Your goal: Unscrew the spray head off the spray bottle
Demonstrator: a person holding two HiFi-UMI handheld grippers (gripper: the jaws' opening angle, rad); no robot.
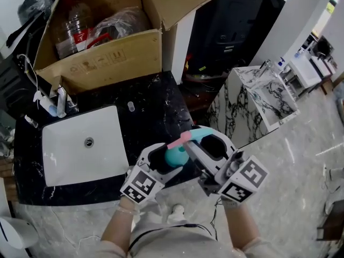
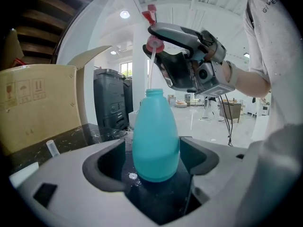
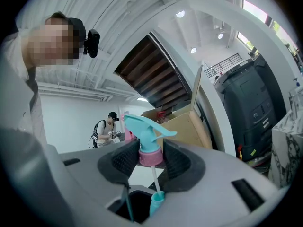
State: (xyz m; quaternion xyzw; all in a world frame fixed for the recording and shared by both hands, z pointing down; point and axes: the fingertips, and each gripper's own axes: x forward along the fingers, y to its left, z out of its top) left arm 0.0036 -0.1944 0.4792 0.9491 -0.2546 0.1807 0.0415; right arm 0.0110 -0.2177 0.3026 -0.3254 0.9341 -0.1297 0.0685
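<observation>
Marker cubes on both grippers sit closest, low in the head view. Left gripper has its jaws clamped on the lower body of the teal spray bottle, which stands upright at the front right corner of the black marble counter. Its base seems to rest on the counter, though the jaws hide the contact.

Right gripper has its jaws closed on the pink collar of the spray head. The head is off the bottle and held directly above the open neck, with a clear gap between collar and neck. The white dip tube hangs from the collar, its lower end in the neck.

A white sink is set in the counter's left part, and a cardboard box stands along the back edge.
</observation>
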